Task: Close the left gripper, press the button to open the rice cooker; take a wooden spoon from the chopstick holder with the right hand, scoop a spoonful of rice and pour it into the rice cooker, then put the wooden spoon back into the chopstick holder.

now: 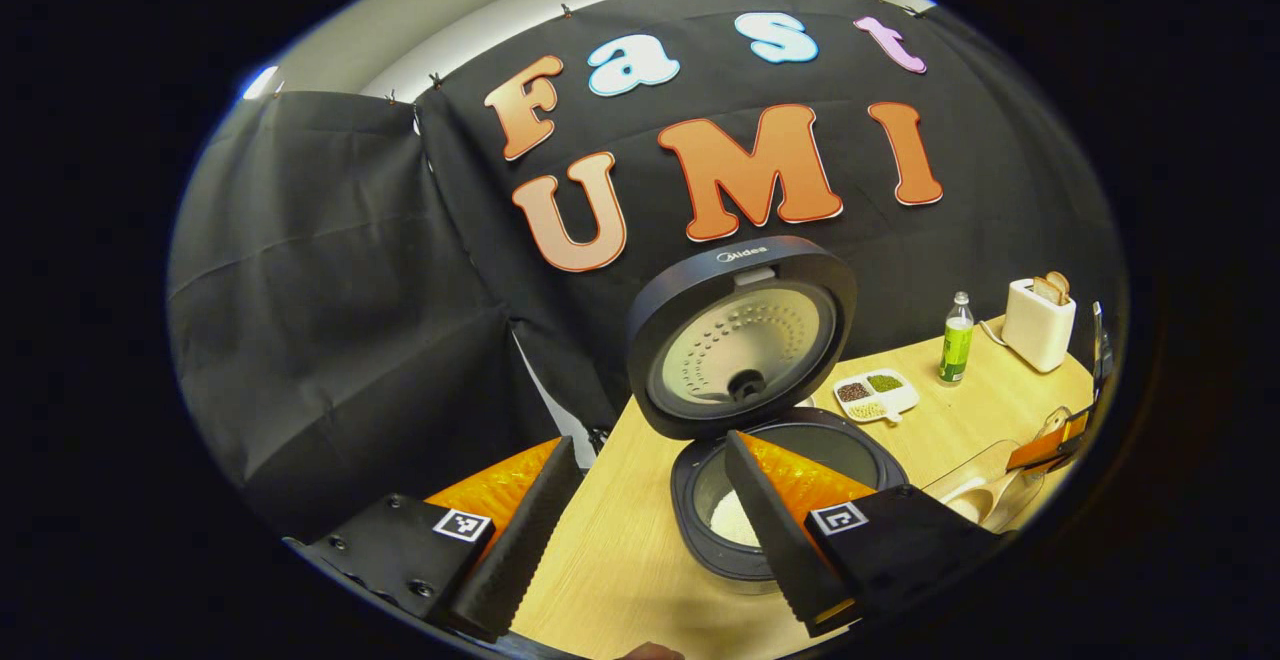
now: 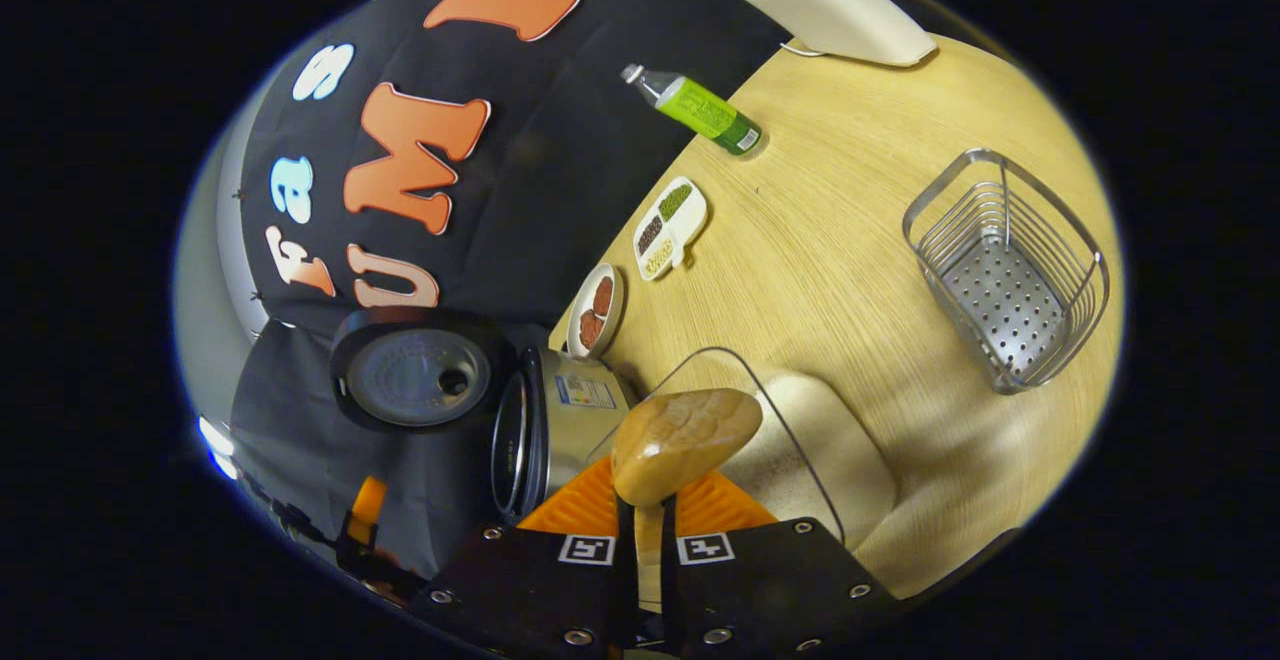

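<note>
The rice cooker (image 1: 790,500) stands with its lid (image 1: 740,335) raised, and white rice lies in its inner pot. My left gripper (image 1: 650,442) is open just in front of the cooker, nothing between its fingers. My right gripper (image 2: 648,515) is shut on the handle of the wooden spoon (image 2: 685,440). The spoon's rounded bowl hangs over a clear container of rice (image 2: 820,450), to the right of the cooker (image 2: 560,420). The wire chopstick holder (image 2: 1005,270) sits on the table farther right. In the left gripper view the right gripper (image 1: 1050,445) is at the far right, over that container (image 1: 985,485).
On the wooden table (image 2: 830,230) stand a white toaster (image 2: 840,15) with bread, a green bottle (image 2: 705,110), a divided dish of beans (image 2: 668,225) and a small plate (image 2: 597,312) by the cooker. Black cloth walls the back and left.
</note>
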The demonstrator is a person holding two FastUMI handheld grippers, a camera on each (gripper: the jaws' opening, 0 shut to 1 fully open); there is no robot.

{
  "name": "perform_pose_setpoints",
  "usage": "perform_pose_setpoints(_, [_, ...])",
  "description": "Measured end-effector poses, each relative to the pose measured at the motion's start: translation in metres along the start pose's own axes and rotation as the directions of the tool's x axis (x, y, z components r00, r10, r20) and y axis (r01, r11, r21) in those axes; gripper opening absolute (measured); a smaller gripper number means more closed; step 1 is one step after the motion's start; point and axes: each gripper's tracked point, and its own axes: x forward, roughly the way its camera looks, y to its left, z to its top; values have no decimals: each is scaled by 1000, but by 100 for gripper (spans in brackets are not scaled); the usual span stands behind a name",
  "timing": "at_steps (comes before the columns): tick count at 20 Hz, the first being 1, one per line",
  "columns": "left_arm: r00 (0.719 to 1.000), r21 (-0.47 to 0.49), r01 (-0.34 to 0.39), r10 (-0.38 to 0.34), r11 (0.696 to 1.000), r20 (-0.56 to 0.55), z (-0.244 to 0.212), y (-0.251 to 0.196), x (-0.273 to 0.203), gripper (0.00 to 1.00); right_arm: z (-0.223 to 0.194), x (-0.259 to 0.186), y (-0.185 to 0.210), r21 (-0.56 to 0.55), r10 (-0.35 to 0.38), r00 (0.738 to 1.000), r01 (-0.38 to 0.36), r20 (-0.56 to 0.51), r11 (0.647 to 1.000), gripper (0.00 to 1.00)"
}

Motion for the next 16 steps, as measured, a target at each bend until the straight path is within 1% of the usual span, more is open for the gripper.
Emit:
perform_pose_setpoints(1, [1000, -4, 3, -3, 1000, 6, 4, -6, -2, 93, 7, -5, 4, 21, 26, 1000, -26, 2, 999, 8])
perform_pose_setpoints(2, [1000, -3, 4, -4, 1000, 14, 8, -11, -4, 100, 13, -10, 9, 44, 55, 998, -56, 5, 997, 8])
perform_pose_setpoints(6, [999, 3, 6, -6, 1000, 37, 20, -31, -13, 100, 35, -26, 27, 136, 152, 988, -155, 33, 978, 8])
perform_pose_setpoints(7, [999, 5, 4, -4, 1000, 39, 21, -33, -14, 93, 39, -27, 32, 158, 172, 984, -177, 40, 972, 8])
perform_pose_setpoints(11, [999, -8, -13, 13, 1000, 38, 23, -37, -23, 93, 51, -38, 47, 225, 243, 968, -250, 57, 942, 8])
perform_pose_setpoints(14, [998, -29, -30, 31, 999, 46, 25, -35, -30, 93, 52, -41, 63, 281, 299, 952, -303, 59, 910, 8])
perform_pose_setpoints(15, [998, -38, -35, 37, 999, 50, 26, -34, -32, 100, 54, -42, 68, 294, 314, 948, -317, 60, 902, 8])
perform_pose_setpoints(16, [998, -43, -43, 45, 998, 52, 26, -31, -35, 99, 53, -41, 73, 309, 326, 944, -327, 57, 893, 8])
